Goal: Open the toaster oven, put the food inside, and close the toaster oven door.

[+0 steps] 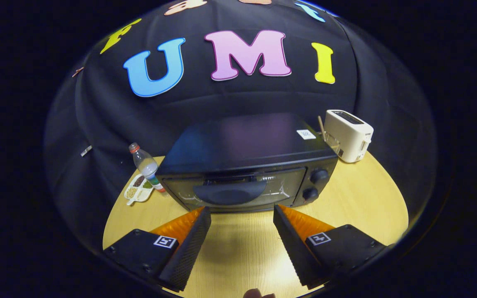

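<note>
A black toaster oven [246, 165] stands on the wooden table [362, 207], just beyond my fingers. Its glass door [232, 192] is closed, with a dark handle across the front and two knobs [317, 184] on its right side. My gripper [242, 215] is open, nothing between its fingers, and hovers above the table a short way in front of the door. A small white tray of food [139, 191] lies to the left of the oven, beside a bottle.
A clear plastic bottle [146, 166] with a red cap stands at the oven's left front corner. A white slot toaster [348, 134] sits behind the oven on the right. Bare table spreads under and to the right of my fingers.
</note>
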